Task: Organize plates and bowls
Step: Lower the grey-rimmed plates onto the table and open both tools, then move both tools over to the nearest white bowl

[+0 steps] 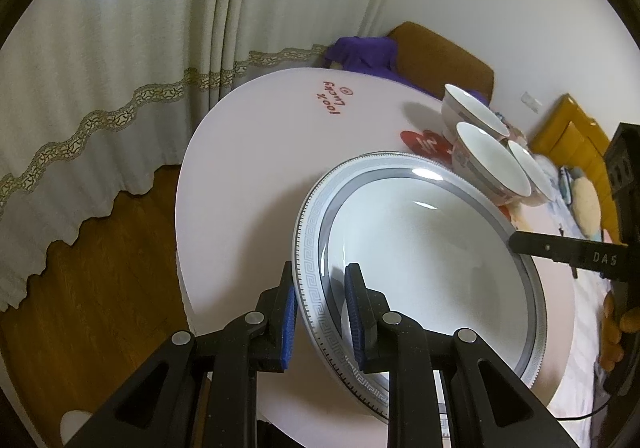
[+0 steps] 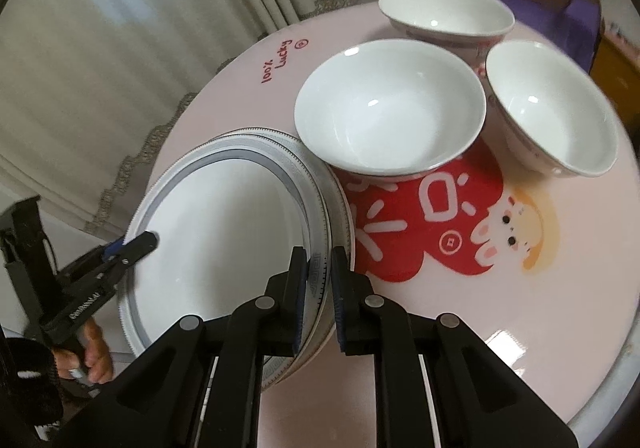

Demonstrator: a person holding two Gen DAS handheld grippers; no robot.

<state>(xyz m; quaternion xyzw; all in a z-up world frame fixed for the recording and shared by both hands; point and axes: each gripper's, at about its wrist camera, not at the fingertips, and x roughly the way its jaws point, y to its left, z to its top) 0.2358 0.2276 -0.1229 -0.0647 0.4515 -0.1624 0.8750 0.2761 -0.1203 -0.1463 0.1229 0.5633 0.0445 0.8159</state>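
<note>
A large white plate with a grey key-pattern rim is held from both sides over the pink round table. My left gripper is shut on its near rim, blue pads on either face. My right gripper clamps the opposite rim; its finger shows in the left wrist view. A second matching plate lies just underneath; whether the two touch I cannot tell. Three white bowls stand behind the plates, the nearest close to the plate rim.
The table carries a red cartoon print and red lettering. Behind it stand a brown chair with a purple cloth and a yellow chair. Pale curtains hang left over wood floor. A hand holds the left gripper.
</note>
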